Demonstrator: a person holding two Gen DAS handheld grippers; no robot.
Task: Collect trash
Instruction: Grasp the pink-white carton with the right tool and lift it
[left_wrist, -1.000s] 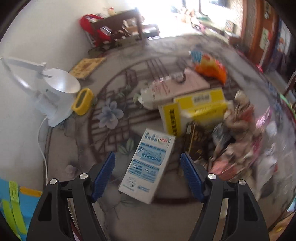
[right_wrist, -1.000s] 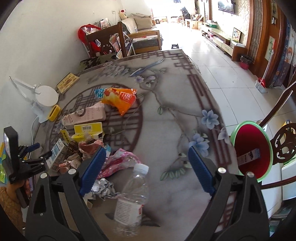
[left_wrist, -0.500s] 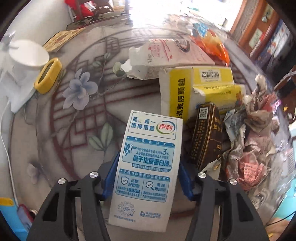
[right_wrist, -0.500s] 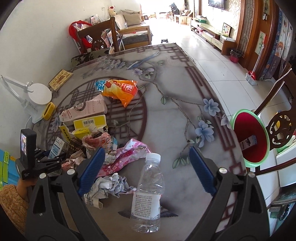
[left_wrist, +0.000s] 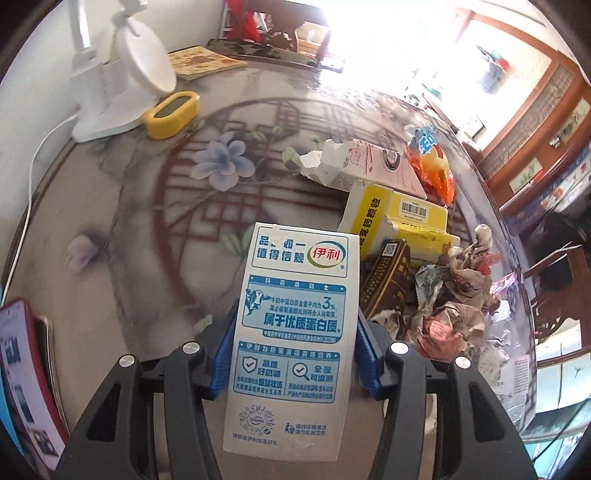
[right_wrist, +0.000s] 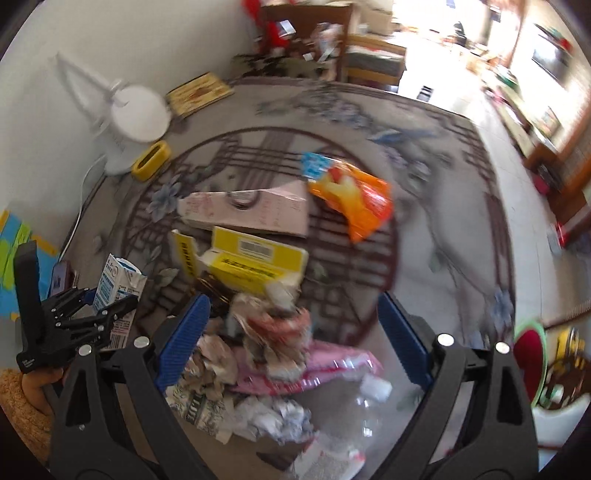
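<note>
Left gripper (left_wrist: 293, 354): we clamp the milk carton (left_wrist: 295, 328), its length along our fingers.
Right gripper (right_wrist: 291, 343): wide, empty, above the crumpled paper (right_wrist: 266, 328).

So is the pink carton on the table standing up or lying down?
Lying down. The pink carton rests on its long side on the table, its torn-open top end pointing sideways toward the white lamp.
</note>
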